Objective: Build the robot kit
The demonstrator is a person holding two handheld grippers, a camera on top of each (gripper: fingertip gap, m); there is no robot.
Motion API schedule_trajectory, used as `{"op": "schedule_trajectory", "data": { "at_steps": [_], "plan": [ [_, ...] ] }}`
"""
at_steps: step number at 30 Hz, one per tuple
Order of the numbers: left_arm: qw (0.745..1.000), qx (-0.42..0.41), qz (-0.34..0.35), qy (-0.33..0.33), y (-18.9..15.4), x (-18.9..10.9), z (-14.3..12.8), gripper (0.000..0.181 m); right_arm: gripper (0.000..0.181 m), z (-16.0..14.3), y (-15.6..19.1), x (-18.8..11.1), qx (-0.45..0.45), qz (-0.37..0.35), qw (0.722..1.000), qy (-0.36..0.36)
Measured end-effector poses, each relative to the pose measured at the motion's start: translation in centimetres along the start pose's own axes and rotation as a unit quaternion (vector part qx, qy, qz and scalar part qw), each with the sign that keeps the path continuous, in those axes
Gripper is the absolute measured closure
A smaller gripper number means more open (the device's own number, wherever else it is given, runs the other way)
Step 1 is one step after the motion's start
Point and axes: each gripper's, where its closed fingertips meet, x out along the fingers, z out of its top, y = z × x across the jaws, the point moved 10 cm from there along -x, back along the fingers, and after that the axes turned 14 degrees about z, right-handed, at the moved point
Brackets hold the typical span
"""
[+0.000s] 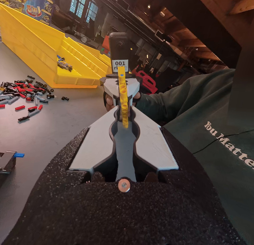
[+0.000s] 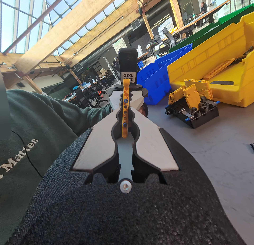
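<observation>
**Bins, loose parts and a half-built model on the table**

Yellow bins (image 1: 34, 45) line the table's (image 1: 55, 128) far edge, loose red, black and grey pieces (image 1: 23, 92) before them. A blue bin (image 2: 158, 78) stands beside a yellow-and-black model (image 2: 192, 104).

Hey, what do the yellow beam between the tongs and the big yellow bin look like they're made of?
The yellow beam looks like hard moulded plastic: glossy, with a row of clean round holes and blue pins in two of them. The yellow bin also looks like rigid plastic, slightly duller, with moulded ribs along its wall. Both tongs, left and right, grip the beam.
</observation>
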Motion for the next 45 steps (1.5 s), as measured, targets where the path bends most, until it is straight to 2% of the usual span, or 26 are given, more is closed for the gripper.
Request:
{"op": "schedule_trajectory", "data": {
  "at_steps": [1, 6, 12, 27, 28, 29, 30, 31, 33, 34, 36, 37, 40, 43, 45],
  "plan": [
    [1.0, 0.0, -0.001, -0.004, -0.1, 0.0, 0.0, 0.174, 0.175, -0.1, 0.1, 0.2, -0.004, 0.003, 1.0, 0.001],
    [1.0, 0.003, 0.0, 0.004, -0.2, -0.2, 0.3, 0.175, 0.176, 0.0, 0.5, 0.5, -0.039, -0.009, 0.999, 0.007],
    [1.0, -0.019, 0.014, -0.011, 0.0, -0.2, 0.6, 0.175, 0.177, 0.2, 0.1, 0.3, -0.019, -0.011, 0.999, -0.025],
    [0.999, -0.03, 0.01, -0.029, 0.0, 0.1, 1.3, 0.176, 0.178, 1.2, 0.1, -0.2, -0.026, -0.003, 0.999, -0.024],
    [0.998, -0.041, 0.017, -0.052, 0.3, -0.8, 1.6, 0.175, 0.176, 1.8, 0.2, -1.1, -0.027, -0.005, 0.998, -0.061],
    [0.991, -0.069, 0.04, -0.105, 1.6, -3.1, 2.2, 0.176, 0.176, 3.6, 0.0, -4.4, -0.012, -0.016, 0.988, -0.152],
    [0.983, -0.084, 0.07, -0.145, 2.8, -5.3, 2.5, 0.177, 0.181, 4.7, 0.1, -7.4, -0.04, -0.053, 0.978, -0.199],
    [0.987, -0.066, 0.076, -0.124, 2.4, -4.7, 1.9, 0.177, 0.177, 3.7, 0.2, -6.3, -0.056, -0.069, 0.986, -0.141],
    [0.999, -0.008, 0.034, -0.031, 0.2, 0.4, 0.9, 0.175, 0.175, 1.7, 0.4, -1.5, -0.058, -0.026, 0.996, -0.058],
    [0.999, 0.004, 0.031, -0.025, 0.0, 1.2, 1.4, 0.175, 0.175, 2.5, 0.5, -1.5, -0.078, -0.027, 0.995, -0.062],
    [0.998, -0.021, 0.031, -0.05, 1.1, 0.3, 2.2, 0.175, 0.175, 4.2, 0.2, -3.9, -0.075, -0.036, 0.991, -0.104],
    [0.997, -0.045, 0.029, -0.062, 1.7, -0.1, 2.0, 0.176, 0.175, 4.1, 0.2, -4.4, -0.073, -0.042, 0.99, -0.109],
    [0.996, -0.065, 0.02, -0.059, 1.9, 0.1, 1.1, 0.176, 0.175, 3.0, 0.2, -3.9, -0.06, -0.044, 0.994, -0.081],
    [0.995, -0.074, 0.012, -0.063, 2.1, 0.1, 1.1, 0.176, 0.175, 3.1, -0.3, -4.2, -0.035, -0.052, 0.995, -0.073],
    [0.995, -0.078, 0.011, -0.061, 2.2, 0.1, 0.9, 0.176, 0.175, 2.7, -0.6, -4.1, -0.035, -0.073, 0.996, -0.032]
  ]
}}
